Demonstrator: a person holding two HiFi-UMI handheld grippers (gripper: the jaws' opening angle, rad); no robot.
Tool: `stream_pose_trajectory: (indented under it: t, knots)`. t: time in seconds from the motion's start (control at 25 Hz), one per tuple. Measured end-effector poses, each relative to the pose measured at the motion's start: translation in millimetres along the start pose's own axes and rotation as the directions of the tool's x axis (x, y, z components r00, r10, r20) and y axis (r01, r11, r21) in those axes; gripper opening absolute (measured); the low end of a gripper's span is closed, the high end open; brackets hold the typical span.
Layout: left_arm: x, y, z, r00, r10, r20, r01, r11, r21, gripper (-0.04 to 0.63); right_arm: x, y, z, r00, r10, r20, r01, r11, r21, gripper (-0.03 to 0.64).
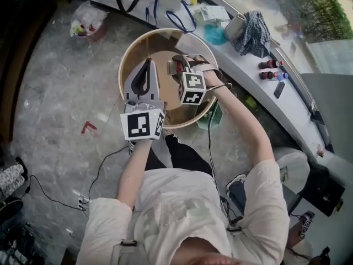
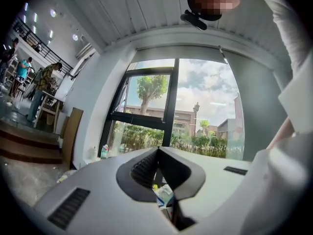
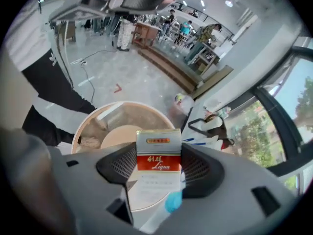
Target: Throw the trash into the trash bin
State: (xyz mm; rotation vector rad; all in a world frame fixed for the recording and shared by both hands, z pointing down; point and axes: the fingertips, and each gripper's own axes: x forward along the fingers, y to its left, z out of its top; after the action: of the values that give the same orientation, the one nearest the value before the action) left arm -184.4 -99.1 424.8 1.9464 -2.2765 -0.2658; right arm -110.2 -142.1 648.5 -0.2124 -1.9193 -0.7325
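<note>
A round tan trash bin (image 1: 122, 65) stands on the floor just in front of me. My right gripper (image 1: 181, 64) hangs over its opening, pointing steeply down. It is shut on a silver and red cigarette pack (image 3: 158, 153), which stands upright between the pads with the bin (image 3: 80, 129) below it. My left gripper (image 1: 146, 64) is over the bin's left side, its black jaws together. In the left gripper view the left gripper (image 2: 157, 151) points level at a window, tips touching and nothing held between them.
A white window ledge (image 1: 242, 59) runs behind the bin, carrying a plaid cloth (image 1: 251, 32), a blue thing (image 1: 215, 35) and small bottles (image 1: 270, 70). A plastic bag (image 1: 85, 24) lies on the floor at the back left. A cable (image 1: 99, 173) trails across the floor.
</note>
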Motion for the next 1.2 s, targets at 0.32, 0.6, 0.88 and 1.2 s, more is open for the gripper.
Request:
stream_pose_trajectory:
  t: [0.32,0.6,0.88,1.2]
  knots:
    - [16.2,-37.4,130.4,0.977,-0.116,0.179,0.094,0.988,0.125,0.011,-163.4,-107.1,84.0,0.913,-0.353,0.205,0.301,0.921,0.247,0.279]
    - [2.0,-61.0,163.8,0.958,-0.18,0.223,0.135,0.97,0.204,0.011,-265.7,-113.9,102.0,0.772,-0.554,0.312,0.318,0.761,0.565,0.279]
    - [-16.9,-83.7,147.4,0.958,-0.222,0.183,0.178,0.957,0.227,0.011,-323.4,-92.6,88.3,0.626,-0.716,0.309,0.357,0.615,0.703,0.279]
    - [-25.1,-99.3,136.9,0.954,-0.256,0.154,0.217,0.949,0.229,0.011,-341.0,-71.9,83.2,0.576,-0.764,0.292,0.352,0.554,0.755,0.281]
